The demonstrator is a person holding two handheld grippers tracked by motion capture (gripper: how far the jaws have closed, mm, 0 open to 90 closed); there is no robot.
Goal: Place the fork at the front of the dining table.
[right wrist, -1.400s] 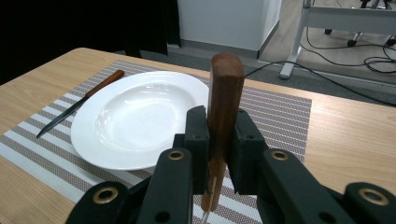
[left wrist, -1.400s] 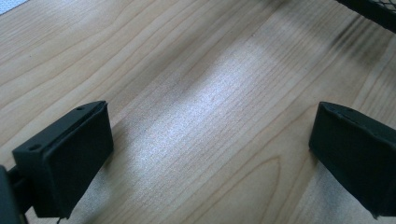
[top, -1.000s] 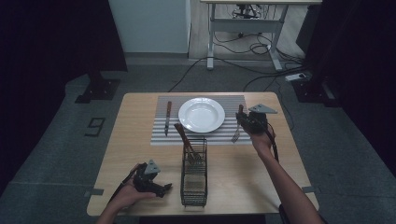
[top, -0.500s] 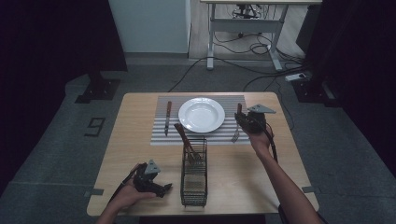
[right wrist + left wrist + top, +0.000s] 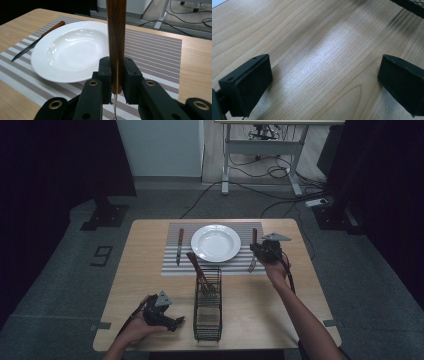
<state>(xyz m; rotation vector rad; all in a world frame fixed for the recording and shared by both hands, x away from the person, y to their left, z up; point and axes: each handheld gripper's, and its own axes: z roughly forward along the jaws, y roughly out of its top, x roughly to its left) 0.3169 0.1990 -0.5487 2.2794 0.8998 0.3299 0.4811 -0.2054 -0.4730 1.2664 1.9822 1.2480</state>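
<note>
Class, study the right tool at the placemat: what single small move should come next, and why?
Probably lower and release. The right tool is shut on the fork, whose tines already reach the placemat right of the plate, mirroring the knife.

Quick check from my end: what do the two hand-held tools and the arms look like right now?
Both tools are black. The right tool has two blocky pads on perforated arms with brass-ringed pivots, a grey three-cornered plate on top and a black cable trailing along the forearm. The left tool carries the same grey plate and cable. Both forearms are bare, without sleeves.
</note>
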